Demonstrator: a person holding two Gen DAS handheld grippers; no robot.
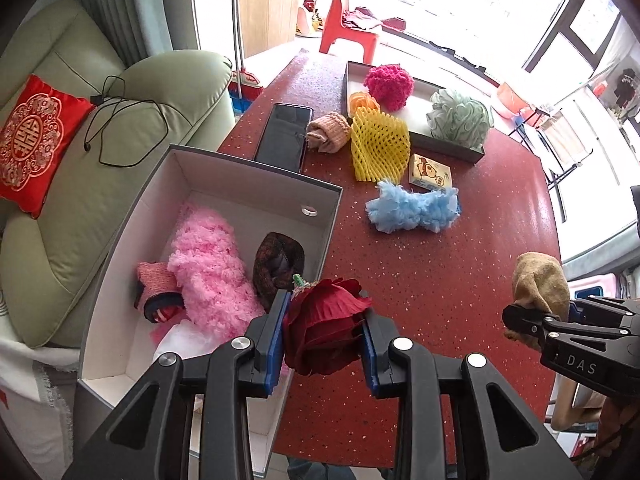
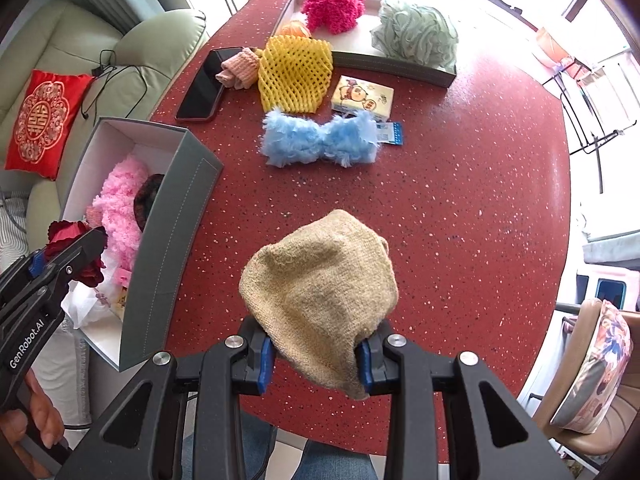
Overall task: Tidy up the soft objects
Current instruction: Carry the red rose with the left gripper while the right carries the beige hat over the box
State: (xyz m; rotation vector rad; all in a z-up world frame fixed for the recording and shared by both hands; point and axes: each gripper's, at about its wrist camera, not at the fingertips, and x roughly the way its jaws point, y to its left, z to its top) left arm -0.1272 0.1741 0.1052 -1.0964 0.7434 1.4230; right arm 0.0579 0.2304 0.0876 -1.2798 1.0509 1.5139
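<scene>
Holding: left gripper (image 1: 324,334) pinches a dark red fabric flower (image 1: 320,328); right gripper (image 2: 316,354) pinches a tan knitted cloth (image 2: 320,292).
Box: grey box (image 1: 320,216) at the table's left edge, holding a pink fluffy item (image 1: 208,264) and other soft pieces.
Key relation: flower hangs at the box's near right wall, so the left gripper is the nearer one; tan cloth lies well to the right, over the bare red table (image 2: 460,200).
Remaining: blue fluffy bow (image 2: 320,140), long axis left-right, mid-table.
</scene>
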